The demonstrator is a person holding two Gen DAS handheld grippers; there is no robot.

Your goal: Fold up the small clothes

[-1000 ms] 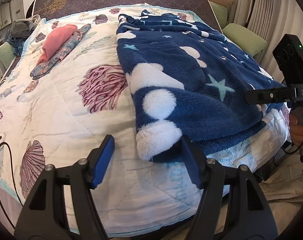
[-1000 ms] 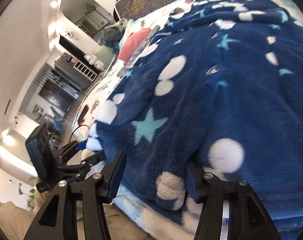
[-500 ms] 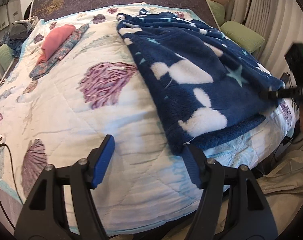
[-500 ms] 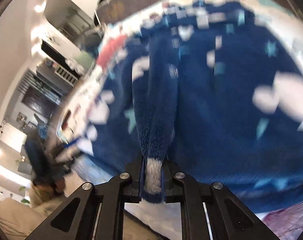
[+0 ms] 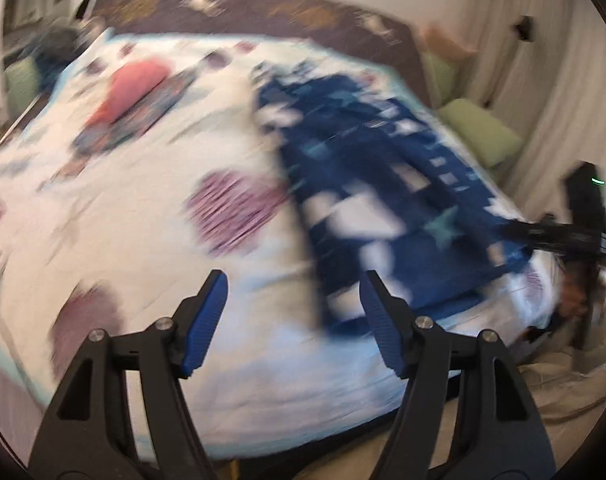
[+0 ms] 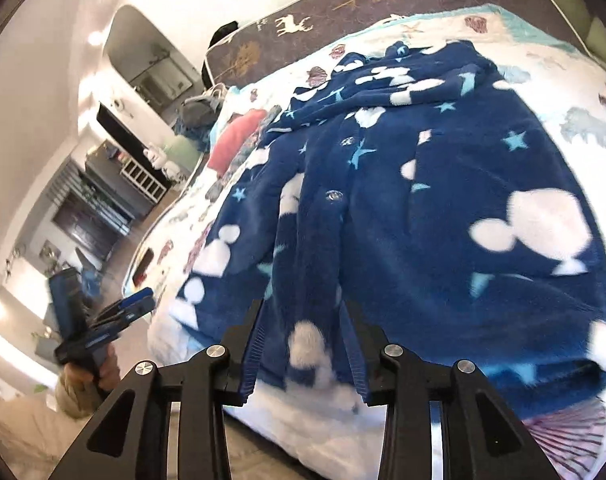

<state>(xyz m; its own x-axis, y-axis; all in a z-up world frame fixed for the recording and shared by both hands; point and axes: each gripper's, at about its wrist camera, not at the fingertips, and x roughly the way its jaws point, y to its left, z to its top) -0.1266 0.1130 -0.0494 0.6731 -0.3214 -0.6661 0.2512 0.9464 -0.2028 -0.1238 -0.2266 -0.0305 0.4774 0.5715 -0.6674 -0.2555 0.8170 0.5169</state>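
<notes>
sleeve released since half a second ago: right gripper (image 6: 303, 354) jaws opening around one blue fleece garment (image 6: 443, 200); left gripper (image 5: 293, 322) spread, empty.

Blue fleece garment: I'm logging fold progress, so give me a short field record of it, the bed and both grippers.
garment: blue fleece garment with white spots and stars, spread on the bed
surface: shell-print quilt
right gripper: jaws opening, garment's near edge between them
left gripper: open, empty, off the garment's left edge
other clothes: pink folded piece farther back
</notes>
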